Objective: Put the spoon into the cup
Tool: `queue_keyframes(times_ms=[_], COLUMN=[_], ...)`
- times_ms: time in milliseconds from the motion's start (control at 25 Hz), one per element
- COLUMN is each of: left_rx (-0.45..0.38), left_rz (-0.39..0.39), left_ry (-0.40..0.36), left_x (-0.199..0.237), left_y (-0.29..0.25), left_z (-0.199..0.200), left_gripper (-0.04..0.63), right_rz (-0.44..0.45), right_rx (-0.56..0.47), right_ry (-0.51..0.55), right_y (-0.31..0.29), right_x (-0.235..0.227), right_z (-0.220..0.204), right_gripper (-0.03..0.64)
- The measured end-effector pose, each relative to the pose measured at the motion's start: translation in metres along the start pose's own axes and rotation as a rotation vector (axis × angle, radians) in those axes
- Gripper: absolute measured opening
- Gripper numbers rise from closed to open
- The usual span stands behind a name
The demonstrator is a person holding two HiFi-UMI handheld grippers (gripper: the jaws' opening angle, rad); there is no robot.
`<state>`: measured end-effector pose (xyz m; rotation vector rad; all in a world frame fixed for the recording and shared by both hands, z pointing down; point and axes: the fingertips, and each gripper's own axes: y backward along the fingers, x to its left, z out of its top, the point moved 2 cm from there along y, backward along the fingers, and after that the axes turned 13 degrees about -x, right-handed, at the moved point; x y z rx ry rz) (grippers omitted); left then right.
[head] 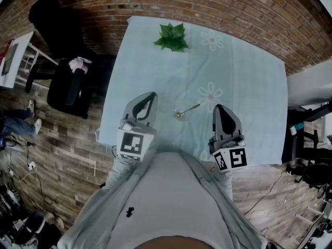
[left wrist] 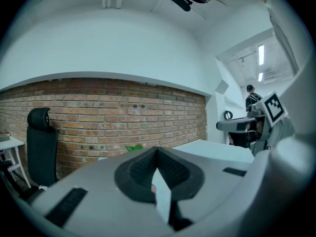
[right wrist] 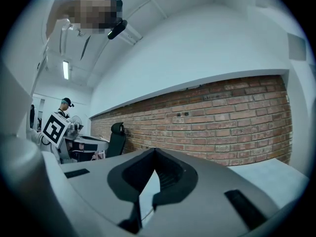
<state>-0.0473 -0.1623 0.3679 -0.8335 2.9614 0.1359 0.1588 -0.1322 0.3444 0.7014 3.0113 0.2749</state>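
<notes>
Two closed, empty tools: between left tool (head: 149,98) and right tool (head: 219,109) the spoon (head: 187,111) lies on the tabletop (head: 254,82), handle slanting toward the right one (the nearer); no cup visible.

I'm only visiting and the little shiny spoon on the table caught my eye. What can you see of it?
The spoon is small and slim, golden or brass-like in colour, so it looks like metal. Its rounded bowl points toward the person, and its thin straight handle angles away to the right. It lies flat on the pale blue tablecloth, beside a printed daisy, between the left gripper and the right gripper. Neither gripper touches it.
</notes>
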Motion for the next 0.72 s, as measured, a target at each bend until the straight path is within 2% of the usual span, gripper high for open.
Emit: queue_keyframes(times_ms=[720], left_rx=[0.004], left_rz=[-0.003], left_ry=[-0.011], left_x=[-0.0030], left_y=[0.0024], left_z=[0.0002], left_gripper=[0.018], right_rz=[0.004], right_rx=[0.005], right_ry=[-0.003], right_y=[0.0033], right_x=[-0.0015], right_z=[-0.0017], right_gripper=[0.015])
